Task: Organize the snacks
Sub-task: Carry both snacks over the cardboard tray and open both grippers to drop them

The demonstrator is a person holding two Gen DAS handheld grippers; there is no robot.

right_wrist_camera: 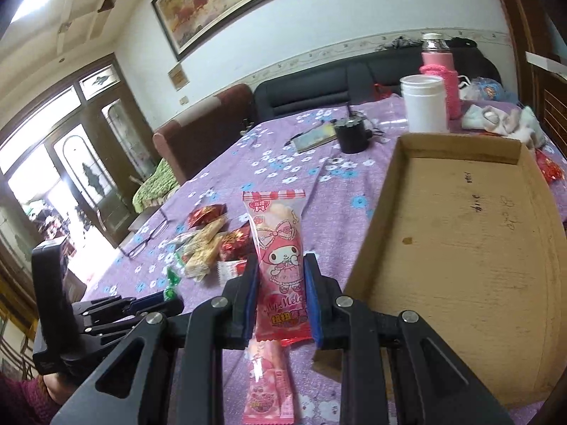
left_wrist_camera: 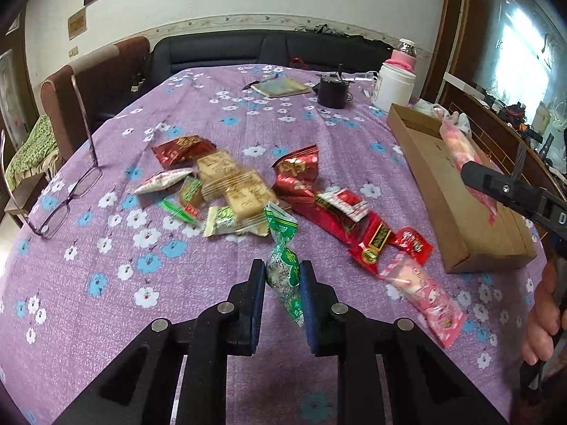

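Note:
My left gripper (left_wrist_camera: 282, 271) is shut on a green-and-white wrapped candy (left_wrist_camera: 283, 265), held just above the purple cloth. My right gripper (right_wrist_camera: 280, 272) is shut on a pink cartoon snack packet (right_wrist_camera: 280, 248), beside the left wall of the open cardboard box (right_wrist_camera: 460, 233). From the left wrist view that gripper (left_wrist_camera: 475, 173) hangs over the box (left_wrist_camera: 460, 212) with the pink packet (left_wrist_camera: 457, 145). A second pink packet (left_wrist_camera: 425, 294) (right_wrist_camera: 269, 386) lies on the cloth. A heap of snacks (left_wrist_camera: 234, 187) lies mid-table: red bags, wafer packs, small green sweets.
Eyeglasses (left_wrist_camera: 67, 194) lie at the left. At the far end stand a white jar (left_wrist_camera: 393, 85), a pink-sleeved bottle (right_wrist_camera: 437, 67), a black cup (left_wrist_camera: 333, 92) and a notebook (left_wrist_camera: 280, 86). Chairs and a dark sofa ring the table. A hand (left_wrist_camera: 542, 318) shows at right.

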